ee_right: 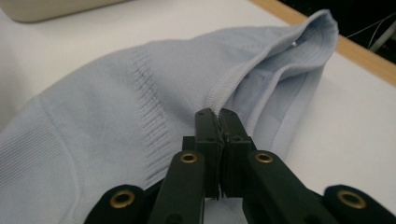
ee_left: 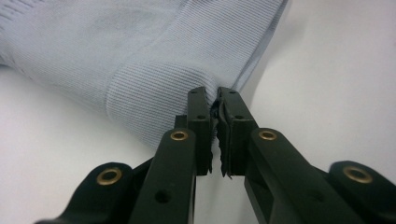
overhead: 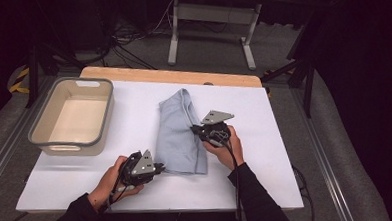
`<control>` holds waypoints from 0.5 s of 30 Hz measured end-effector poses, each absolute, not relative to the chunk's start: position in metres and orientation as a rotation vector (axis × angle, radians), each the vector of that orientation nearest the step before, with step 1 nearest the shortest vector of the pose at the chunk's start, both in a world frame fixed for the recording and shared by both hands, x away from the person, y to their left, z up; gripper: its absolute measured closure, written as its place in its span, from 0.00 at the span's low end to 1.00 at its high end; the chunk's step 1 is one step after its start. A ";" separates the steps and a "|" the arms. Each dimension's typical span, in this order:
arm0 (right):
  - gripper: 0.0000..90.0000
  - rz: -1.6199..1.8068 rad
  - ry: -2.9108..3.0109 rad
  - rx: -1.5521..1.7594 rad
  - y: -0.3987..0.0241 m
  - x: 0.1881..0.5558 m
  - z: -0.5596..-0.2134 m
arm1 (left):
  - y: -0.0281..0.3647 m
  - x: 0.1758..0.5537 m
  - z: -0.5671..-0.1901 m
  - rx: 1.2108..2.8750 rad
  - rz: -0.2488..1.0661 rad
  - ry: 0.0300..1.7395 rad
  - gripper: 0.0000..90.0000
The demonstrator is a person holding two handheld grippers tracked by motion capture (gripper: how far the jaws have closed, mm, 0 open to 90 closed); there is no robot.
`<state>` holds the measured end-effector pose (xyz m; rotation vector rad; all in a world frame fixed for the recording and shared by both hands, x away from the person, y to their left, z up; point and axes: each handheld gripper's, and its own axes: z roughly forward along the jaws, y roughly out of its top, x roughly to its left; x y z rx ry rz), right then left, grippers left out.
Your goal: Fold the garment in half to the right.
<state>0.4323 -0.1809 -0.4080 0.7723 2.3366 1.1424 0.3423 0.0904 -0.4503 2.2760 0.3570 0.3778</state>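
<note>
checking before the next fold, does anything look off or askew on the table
Nothing spilled or damaged. The light blue garment lies loosely folded, its far end bunched. Both grippers, left and right, are shut on its edges.

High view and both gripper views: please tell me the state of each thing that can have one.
Light blue knit garment: folded, lying flat on the table.
Left gripper: shut on the garment's near corner.
Right gripper: shut on a garment edge.
Grey-rimmed bin: upright, empty.

Grey carpet floor (overhead: 216, 49), dark surroundings
</note>
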 end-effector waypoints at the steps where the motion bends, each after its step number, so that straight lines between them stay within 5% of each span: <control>1: 0.98 1.147 2.327 0.769 -0.182 0.431 -0.406 | 0.090 0.342 -0.448 2.265 0.380 0.344 0.94; 15: 0.97 1.094 2.302 0.860 -0.207 0.431 -0.412 | 0.067 0.342 -0.452 2.313 0.370 0.305 0.94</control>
